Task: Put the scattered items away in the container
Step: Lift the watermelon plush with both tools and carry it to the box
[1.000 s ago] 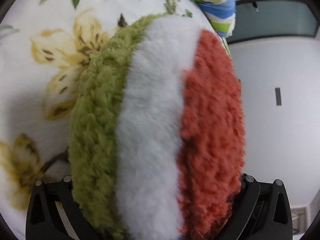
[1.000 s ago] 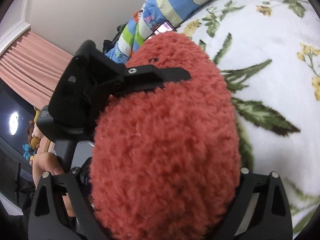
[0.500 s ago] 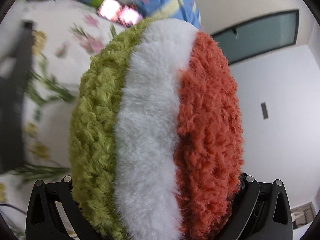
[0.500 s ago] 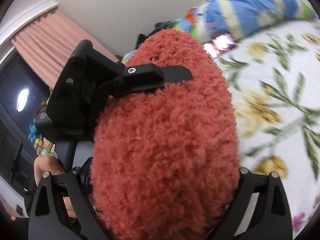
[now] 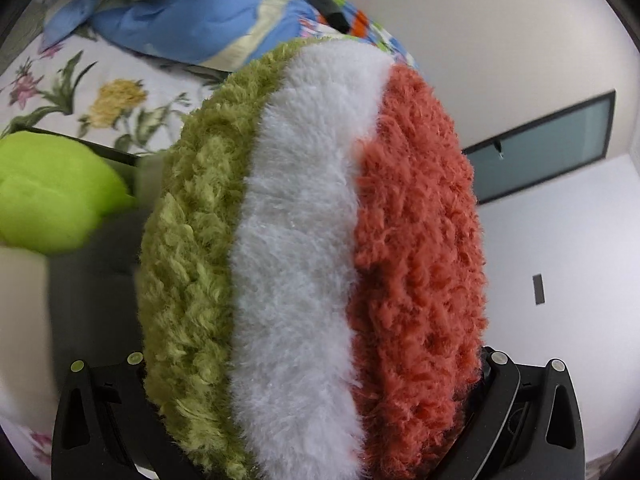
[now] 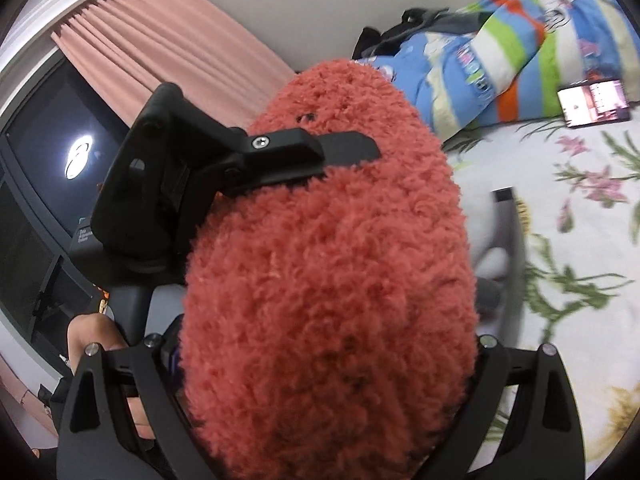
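Both your tongs are clamped on the same plush [image 5: 312, 248], a fat fuzzy cushion-like toy striped green, white and red. In the left wrist view your left tongs [image 5: 316, 400] hold it across its width, green edge against one finger and red edge against the other, jaws spread wide around the bulk. In the right wrist view your right tongs [image 6: 324, 392] also stand wide, pressed into the red side of the plush, which fills the middle of the picture. The left tongs' black finger [image 6: 304, 152] lies across the top of the red fuzz there, and your hand [image 6: 92, 336] shows behind at lower left.

The plush is held up off the bed [image 6: 580, 240], which wears a white sheet with flowers and leaves. Below and left of it in the left view is a dark container [image 5: 100, 264] with a bright green soft thing [image 5: 52, 196] inside (the edges are blurred, so I cannot tell more about it). The plush is beside or partly over the container, not in it.

At the far end of the bed lie a striped blue blanket [image 6: 500, 52] and a lit phone [image 6: 594, 102]. A pink curtain [image 6: 160, 44] hangs by a dark window [image 6: 36, 184].
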Motion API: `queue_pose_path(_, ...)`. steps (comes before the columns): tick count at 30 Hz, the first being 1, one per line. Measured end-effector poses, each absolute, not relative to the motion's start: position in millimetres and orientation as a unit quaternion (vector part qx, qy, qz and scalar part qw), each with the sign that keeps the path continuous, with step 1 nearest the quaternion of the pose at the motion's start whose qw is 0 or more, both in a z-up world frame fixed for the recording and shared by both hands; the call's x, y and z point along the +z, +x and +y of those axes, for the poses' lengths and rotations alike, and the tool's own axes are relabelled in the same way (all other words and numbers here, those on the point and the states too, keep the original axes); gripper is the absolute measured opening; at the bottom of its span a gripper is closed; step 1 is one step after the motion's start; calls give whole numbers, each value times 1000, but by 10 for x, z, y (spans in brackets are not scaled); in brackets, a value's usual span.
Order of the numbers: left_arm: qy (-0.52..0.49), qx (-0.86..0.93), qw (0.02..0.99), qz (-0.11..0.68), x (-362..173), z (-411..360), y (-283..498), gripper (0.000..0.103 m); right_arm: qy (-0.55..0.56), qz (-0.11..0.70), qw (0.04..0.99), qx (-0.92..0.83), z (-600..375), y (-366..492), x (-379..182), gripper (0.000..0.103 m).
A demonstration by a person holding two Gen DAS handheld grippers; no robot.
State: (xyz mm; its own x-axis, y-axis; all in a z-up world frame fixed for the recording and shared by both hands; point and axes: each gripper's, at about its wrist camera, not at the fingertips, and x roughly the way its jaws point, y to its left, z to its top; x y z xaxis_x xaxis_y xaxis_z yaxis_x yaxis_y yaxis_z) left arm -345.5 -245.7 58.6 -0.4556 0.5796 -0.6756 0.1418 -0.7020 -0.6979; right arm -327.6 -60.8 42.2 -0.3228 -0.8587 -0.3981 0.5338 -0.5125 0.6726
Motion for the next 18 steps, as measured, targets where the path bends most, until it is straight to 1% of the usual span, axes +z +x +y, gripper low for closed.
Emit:
queue_pose_path(3, -516, 754, 138, -382, 348, -2612, -3461, 103, 393, -209, 440, -780, -764, -3373, 323, 97)
queue_pose_path(6, -527, 741, 139, -392, 203, -2643, -3392, 103, 413, -202, 429, -778, -818, -3380, 219, 101)
queue_pose_path(8, -532, 745, 140, -377, 229, -2587, -3346, 103, 421, -200, 424, -777, -760, -3352, 186, 103)
queue_pose_path(13, -562, 751, 112, -329, 333, -2399, -3362, 103, 419, -204, 411, -784, -567, -3277, 252, 103)
queue_pose_path(18, -569, 754, 74, -320, 440, -2339, -3325, 103, 404, -203, 389, -803, -358, -3228, 287, 103)
